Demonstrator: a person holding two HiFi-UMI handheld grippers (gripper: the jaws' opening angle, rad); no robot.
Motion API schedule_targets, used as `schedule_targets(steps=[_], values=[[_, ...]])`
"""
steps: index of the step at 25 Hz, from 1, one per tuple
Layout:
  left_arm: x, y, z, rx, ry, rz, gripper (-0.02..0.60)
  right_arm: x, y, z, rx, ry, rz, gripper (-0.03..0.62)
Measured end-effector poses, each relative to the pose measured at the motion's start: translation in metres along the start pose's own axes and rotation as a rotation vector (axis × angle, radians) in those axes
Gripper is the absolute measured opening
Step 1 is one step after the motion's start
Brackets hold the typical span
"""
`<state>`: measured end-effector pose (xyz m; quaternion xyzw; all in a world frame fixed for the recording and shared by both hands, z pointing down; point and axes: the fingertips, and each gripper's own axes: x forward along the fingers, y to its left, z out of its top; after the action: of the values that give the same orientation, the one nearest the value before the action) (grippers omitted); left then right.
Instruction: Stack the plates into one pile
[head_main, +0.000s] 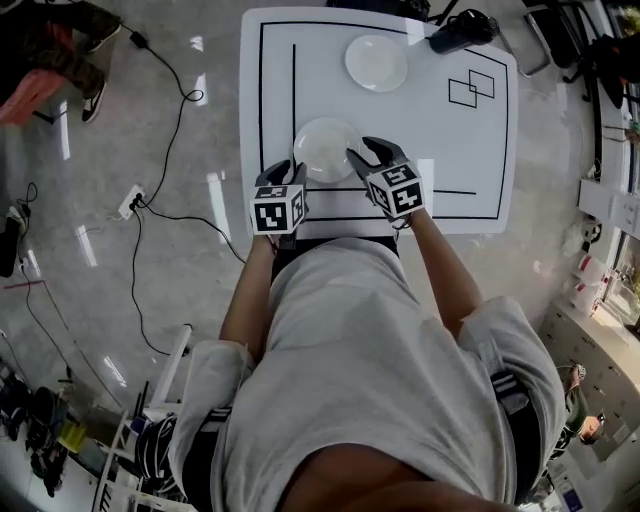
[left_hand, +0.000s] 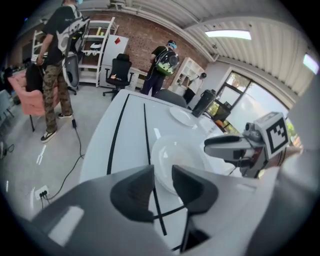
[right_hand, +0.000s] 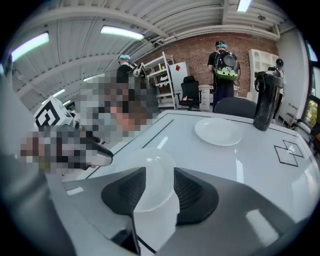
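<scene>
Along near edge of table (head_main: 450, 140) | left gripper (left_hand: 161, 175), right gripper (right_hand: 160, 175): jaws apart, nothing clamped | we flanked near plate (head_main: 322, 148), seemingly bound for far plate (head_main: 376, 62).

Black bottle (right_hand: 265, 100), floor power strip (head_main: 131, 202)

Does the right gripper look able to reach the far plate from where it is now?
Probably yes. The far plate lies on the bare table beyond the near plate, with nothing between them; the black bottle stands off to its right. The right gripper is open at the near plate's rim.
</scene>
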<state>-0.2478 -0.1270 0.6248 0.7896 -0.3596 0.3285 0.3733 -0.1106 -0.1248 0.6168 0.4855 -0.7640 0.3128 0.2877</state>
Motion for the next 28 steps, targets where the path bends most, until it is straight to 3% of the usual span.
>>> schedule_targets(steps=[2, 4, 6, 11, 16, 21, 28], values=[[-0.009, -0.005, 0.007, 0.069, -0.027, -0.009, 0.081, -0.015, 0.003, 0.004, 0.014, -0.042, -0.003, 0.158], [-0.016, -0.010, 0.022, 0.139, -0.063, -0.010, 0.003, -0.027, 0.000, 0.013, -0.001, -0.078, -0.028, 0.109], [-0.023, -0.024, 0.035, 0.166, -0.104, -0.032, 0.002, -0.042, -0.004, 0.020, -0.039, -0.109, -0.038, 0.002], [-0.028, -0.077, 0.054, 0.099, -0.203, -0.006, 0.003, -0.087, -0.030, 0.029, -0.067, -0.161, -0.050, 0.000], [-0.014, -0.131, 0.067, 0.160, -0.214, 0.029, 0.003, -0.126, -0.066, 0.033, -0.017, -0.237, -0.073, 0.000], [-0.010, -0.203, 0.075, 0.173, -0.245, -0.014, 0.002, -0.170, -0.096, 0.024, 0.043, -0.293, -0.061, 0.000], [-0.004, -0.255, 0.093, 0.174, -0.243, -0.029, 0.003, -0.210, -0.125, 0.034, 0.049, -0.365, -0.079, 0.000]])
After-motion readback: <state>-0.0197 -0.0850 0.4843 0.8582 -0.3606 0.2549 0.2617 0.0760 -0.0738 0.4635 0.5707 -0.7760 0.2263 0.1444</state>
